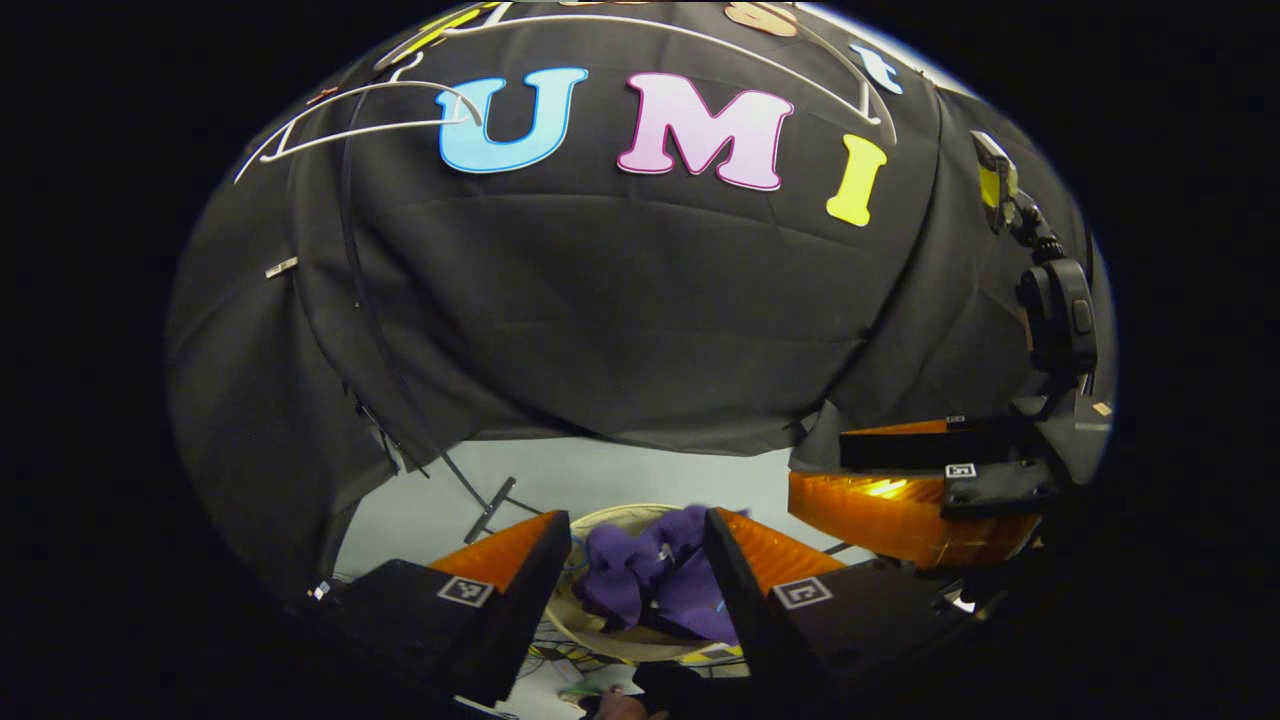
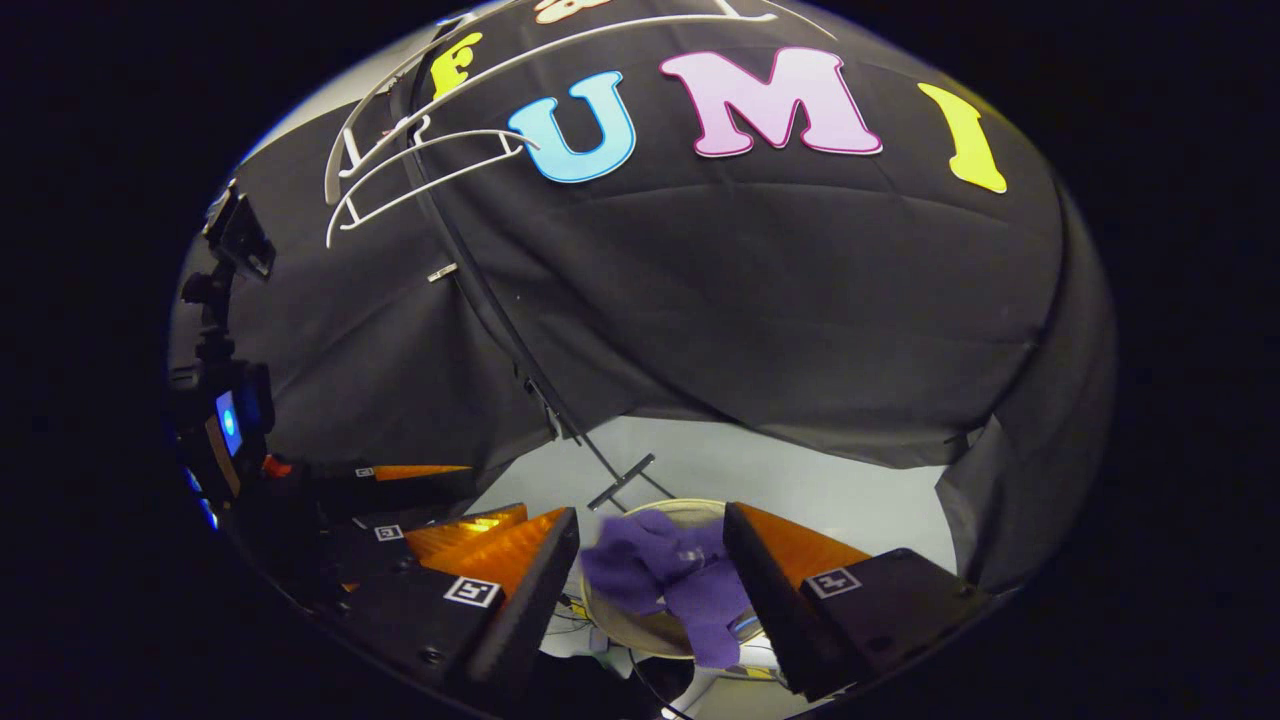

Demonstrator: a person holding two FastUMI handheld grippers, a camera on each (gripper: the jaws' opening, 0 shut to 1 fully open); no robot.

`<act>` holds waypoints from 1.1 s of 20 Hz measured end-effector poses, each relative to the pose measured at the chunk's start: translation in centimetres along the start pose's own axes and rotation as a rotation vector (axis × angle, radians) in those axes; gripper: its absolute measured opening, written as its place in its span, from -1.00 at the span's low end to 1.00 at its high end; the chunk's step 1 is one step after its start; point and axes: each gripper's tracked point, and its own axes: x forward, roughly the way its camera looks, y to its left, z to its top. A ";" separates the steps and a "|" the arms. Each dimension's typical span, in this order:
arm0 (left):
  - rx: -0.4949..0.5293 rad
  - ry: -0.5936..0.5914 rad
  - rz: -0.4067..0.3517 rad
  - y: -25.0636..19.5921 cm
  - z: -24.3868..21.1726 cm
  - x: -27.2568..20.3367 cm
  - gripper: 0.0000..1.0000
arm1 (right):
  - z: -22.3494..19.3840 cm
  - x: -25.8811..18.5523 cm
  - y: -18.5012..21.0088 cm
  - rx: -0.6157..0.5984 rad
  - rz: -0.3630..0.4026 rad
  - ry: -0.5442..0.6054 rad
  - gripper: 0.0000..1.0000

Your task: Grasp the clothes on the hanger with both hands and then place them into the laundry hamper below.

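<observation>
Left gripper view looks down between spread, empty fingers (image 1: 638,575) at a purple garment (image 1: 655,585) heaped in the round laundry hamper (image 1: 600,640), the white hangers (image 1: 370,115) bare above. Right gripper view shows that gripper's fingers (image 2: 650,580) likewise apart over the garment (image 2: 670,580), one fold draped over the hamper rim (image 2: 640,630); that overhang could drag the cloth out to the floor.

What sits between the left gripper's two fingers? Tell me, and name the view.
In the left gripper view, the open left gripper frames the purple clothes, lying farther off in the laundry hamper, which neither finger touches.
</observation>
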 end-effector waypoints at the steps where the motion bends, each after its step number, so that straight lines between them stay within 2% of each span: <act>1: -0.005 -0.009 0.005 0.2 0.5 -0.2 0.80 | 0.4 -0.2 0.0 -0.002 0.002 -0.007 0.91; 7: -0.018 -0.074 0.018 1.3 2.1 -0.9 0.83 | 0.4 -0.4 0.7 -0.007 0.009 -0.014 0.97; 14: -0.017 -0.128 -0.005 1.2 3.7 -2.1 0.84 | 1.3 -1.5 1.4 -0.012 0.002 -0.046 0.97; 22: -0.004 -0.275 -0.055 2.1 6.3 -7.3 0.83 | 3.3 -5.8 4.4 -0.029 -0.034 -0.156 0.97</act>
